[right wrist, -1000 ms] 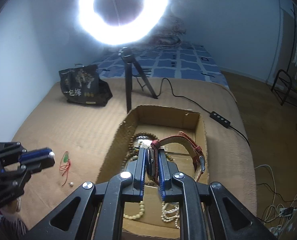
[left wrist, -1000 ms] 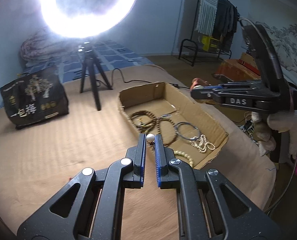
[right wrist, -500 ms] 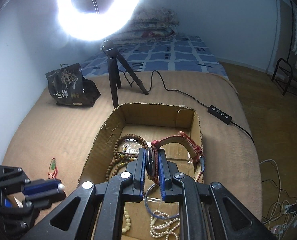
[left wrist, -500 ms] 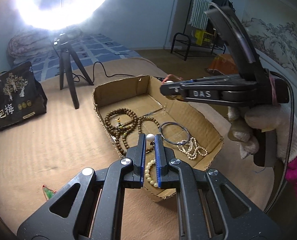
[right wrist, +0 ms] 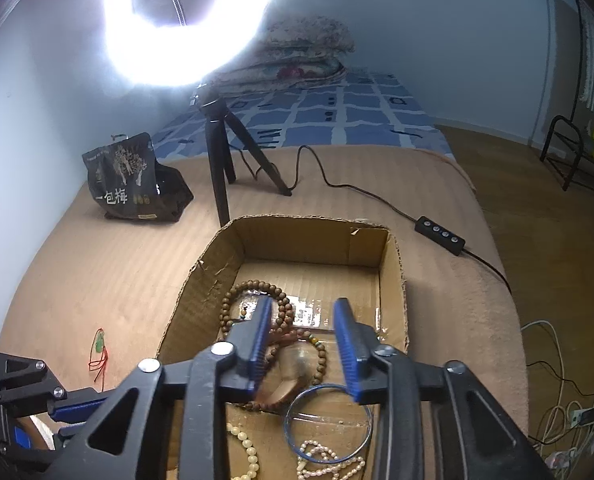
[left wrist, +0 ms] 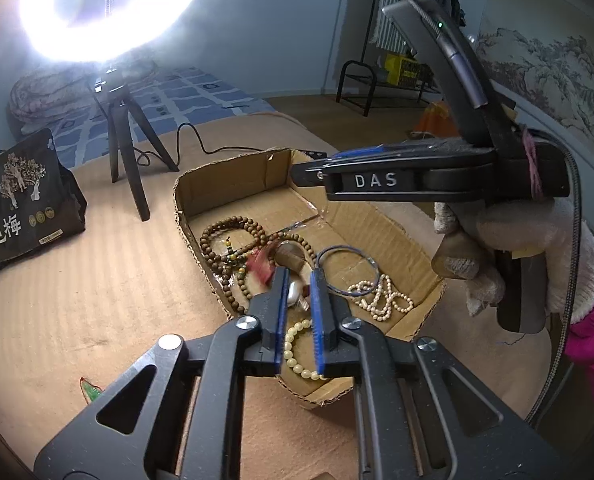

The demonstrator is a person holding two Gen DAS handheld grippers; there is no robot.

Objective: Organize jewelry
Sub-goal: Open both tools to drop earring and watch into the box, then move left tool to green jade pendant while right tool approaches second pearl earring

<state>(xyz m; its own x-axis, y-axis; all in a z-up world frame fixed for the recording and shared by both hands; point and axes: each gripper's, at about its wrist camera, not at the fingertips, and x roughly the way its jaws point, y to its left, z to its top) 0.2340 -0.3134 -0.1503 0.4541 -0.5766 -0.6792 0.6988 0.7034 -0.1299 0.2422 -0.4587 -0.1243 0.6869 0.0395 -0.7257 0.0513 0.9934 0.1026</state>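
A cardboard box (left wrist: 233, 176) (right wrist: 201, 276) lies on the tan bed cover. It holds brown bead strings (left wrist: 225, 240) (right wrist: 257, 292), a blue bangle (left wrist: 347, 268) (right wrist: 327, 424), a white pearl strand (left wrist: 381, 300), a cream bead bracelet (left wrist: 293, 348) and a red-strap watch (left wrist: 263, 268) (right wrist: 293, 376), blurred. My left gripper (left wrist: 297, 276) is slightly open over the box's near end, with a blurred pale bead (left wrist: 295, 292) between the fingers. My right gripper (right wrist: 301, 312) is open and empty above the box. A green pendant on red cord (right wrist: 99, 348) (left wrist: 91, 390) lies on the cover left of the box.
A ring light on a black tripod (left wrist: 125, 152) (right wrist: 221, 160) stands behind the box, its cable and switch (right wrist: 439, 236) running right. A black printed bag (left wrist: 21, 200) (right wrist: 131, 180) sits at far left. The bed edge drops to the floor on the right.
My right gripper opened and the watch dropped into the box. My left gripper moved over the box and opened a little; the bead is blurred between its fingers.
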